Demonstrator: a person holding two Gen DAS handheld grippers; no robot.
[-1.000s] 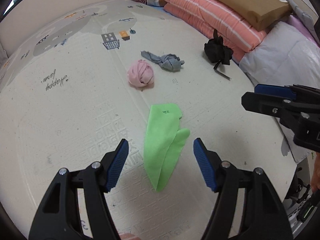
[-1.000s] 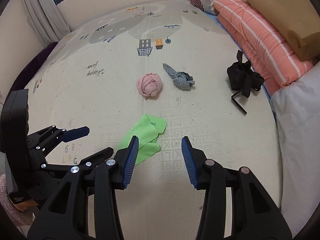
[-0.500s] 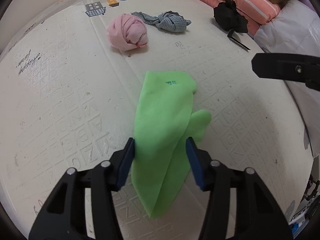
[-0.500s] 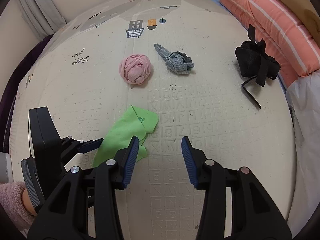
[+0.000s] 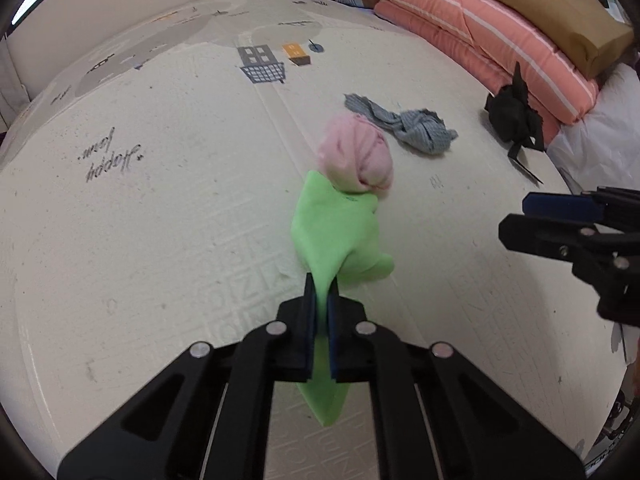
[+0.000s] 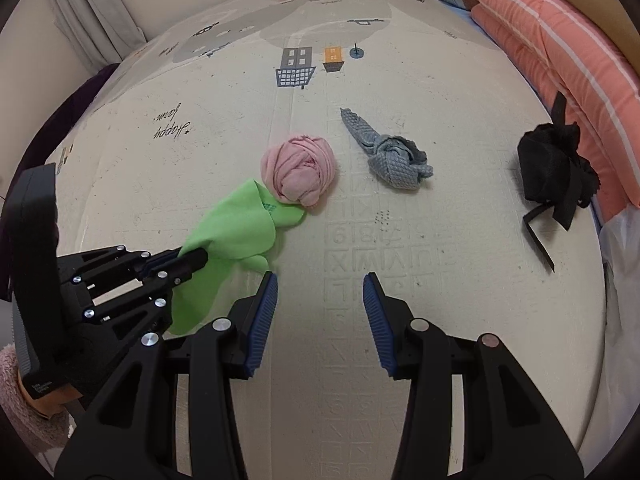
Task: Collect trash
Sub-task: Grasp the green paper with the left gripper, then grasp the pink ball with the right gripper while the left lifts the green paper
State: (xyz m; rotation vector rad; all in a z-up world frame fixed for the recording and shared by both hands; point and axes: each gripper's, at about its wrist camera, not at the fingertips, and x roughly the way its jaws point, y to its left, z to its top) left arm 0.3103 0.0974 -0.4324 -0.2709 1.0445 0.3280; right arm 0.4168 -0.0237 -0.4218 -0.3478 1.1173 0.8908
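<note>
Left tongs [image 5: 322,292] around green cloth [image 5: 340,232]

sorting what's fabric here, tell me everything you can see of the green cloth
The green cloth is a bright lime piece of soft, thin fabric, folded over lengthwise, with a small dark printed mark near its far end. The left claw has just closed and pinches its near part. Its far end sits against the pink bundle on the mat.

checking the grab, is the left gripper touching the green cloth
Touching. The left wrist view shows the left gripper shut on the green cloth, which runs between its pads.
</note>
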